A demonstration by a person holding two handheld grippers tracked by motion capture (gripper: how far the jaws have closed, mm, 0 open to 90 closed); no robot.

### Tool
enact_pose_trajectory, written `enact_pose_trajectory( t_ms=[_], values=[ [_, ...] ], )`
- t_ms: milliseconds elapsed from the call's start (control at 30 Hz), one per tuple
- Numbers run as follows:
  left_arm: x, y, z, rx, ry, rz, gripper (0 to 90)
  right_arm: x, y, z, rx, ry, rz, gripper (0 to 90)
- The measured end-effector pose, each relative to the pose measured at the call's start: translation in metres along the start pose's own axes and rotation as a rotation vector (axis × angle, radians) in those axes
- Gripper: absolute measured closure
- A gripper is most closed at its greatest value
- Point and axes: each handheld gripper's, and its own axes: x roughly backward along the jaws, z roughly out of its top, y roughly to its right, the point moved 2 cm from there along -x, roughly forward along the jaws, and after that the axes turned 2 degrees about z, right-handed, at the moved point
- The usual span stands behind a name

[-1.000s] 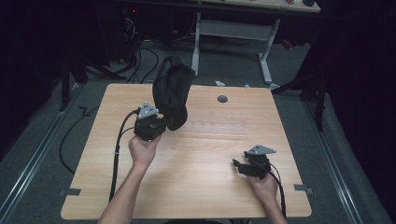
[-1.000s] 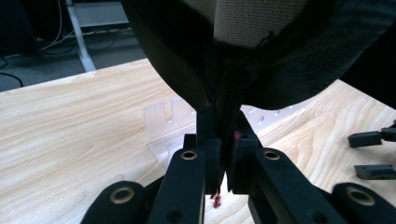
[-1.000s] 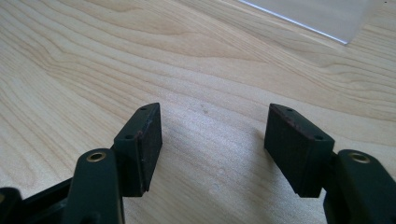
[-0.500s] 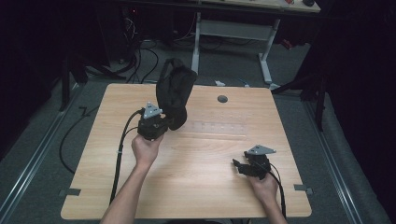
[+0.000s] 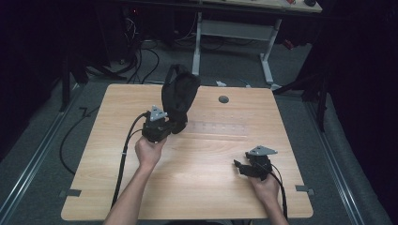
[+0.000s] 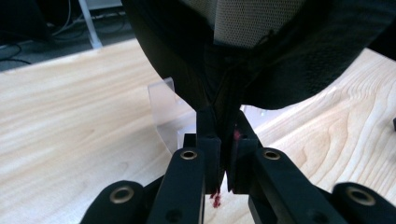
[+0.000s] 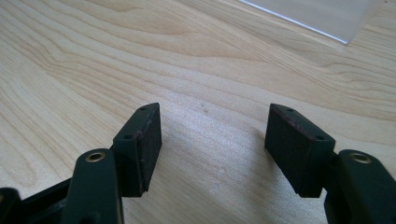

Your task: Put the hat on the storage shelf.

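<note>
Left claw point(image 5: 164, 124) is clamped on the lower edge of the black bag point(image 5: 178, 96), pinching the fabric between nearly closed jaws; in the left gripper view the bag point(image 6: 261, 51) hangs directly above and ahead of the claw point(image 6: 223, 154), its mesh lining showing. Compared with a second ago the left claw has pushed forward and to its right across the table point(image 5: 108, 140), and the bag has gone with it, lifted and standing taller. My read: a carry or reposition is under way, with no release yet. A clear plastic sheet point(image 6: 161, 100) lies flat just beyond the left claw, under the bag. Right claw point(image 5: 241, 166) hasn't moved; it rests low on the table, well off to the right, jaws spread wide and empty point(image 7: 212, 140).
</note>
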Motion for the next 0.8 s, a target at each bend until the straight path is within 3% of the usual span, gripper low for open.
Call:
enact_pose_trajectory(
  t_ms=[300, 433, 600, 800],
  values=[
    [0.005, -0.009, -0.002, 0.059, -0.011, -0.001, 82.4, 0.0, 0.0, 0.0, 0.005, 0.001, -0.001, 36.2],
    [0.005, -0.01, -0.004, 0.059, -0.02, 0.014, 72.0, 0.0, 0.0, 0.0, 0.003, 0.001, -0.001, 36.2],
    [0.008, -0.008, -0.002, 0.068, -0.007, 0.021, 51.8, 0.0, 0.0, 0.0, 0.002, 0.001, -0.001, 36.2],
    [0.016, -0.007, 0.0, 0.065, -0.013, 0.022, 43.6, 0.0, 0.0, 0.0, 0.002, 0.001, -0.001, 36.2]
  ],
)
